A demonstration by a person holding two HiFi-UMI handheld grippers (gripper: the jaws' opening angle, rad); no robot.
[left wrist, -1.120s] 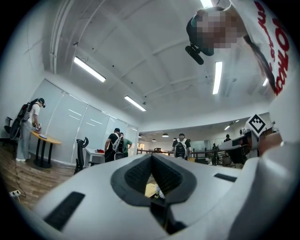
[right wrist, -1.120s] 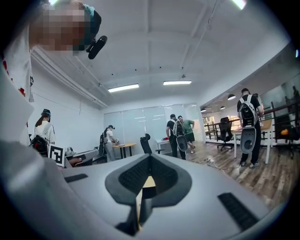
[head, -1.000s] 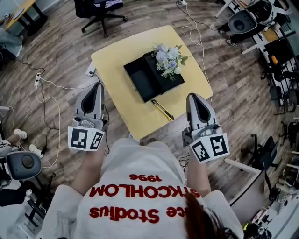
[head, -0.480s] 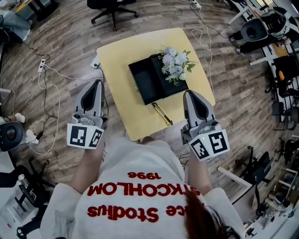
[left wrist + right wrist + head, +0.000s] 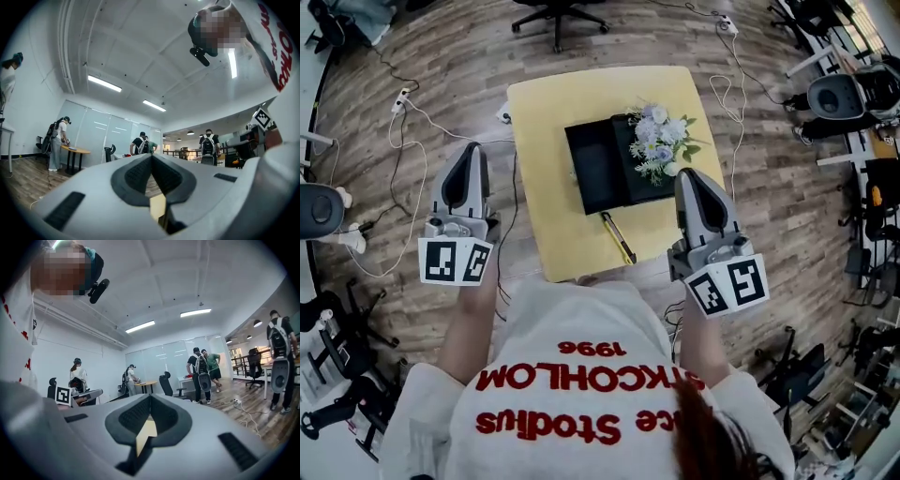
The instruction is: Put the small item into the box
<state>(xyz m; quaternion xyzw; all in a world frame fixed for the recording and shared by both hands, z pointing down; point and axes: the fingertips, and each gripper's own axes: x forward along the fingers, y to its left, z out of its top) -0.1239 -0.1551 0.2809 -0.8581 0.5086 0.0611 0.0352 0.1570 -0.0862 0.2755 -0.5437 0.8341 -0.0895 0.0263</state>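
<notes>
Lettering first: red print across the white shirt [image 5: 581, 394], and "1996" is the only bit I read cleanly. Left tongs [image 5: 472, 150] are pinched together with nothing between them. Right tongs [image 5: 689, 178] are likewise closed and empty. I count two marker cubes [image 5: 450, 262], one per pair. One small item [image 5: 618, 237], a slim yellow-and-black stick, lies on the one yellow table [image 5: 553, 112] between the two pairs, just left of the right one. One black box [image 5: 598, 169] lies open just beyond it. One bunch of flowers [image 5: 661, 145] rests on the box's right half, straight ahead of the right tongs.
</notes>
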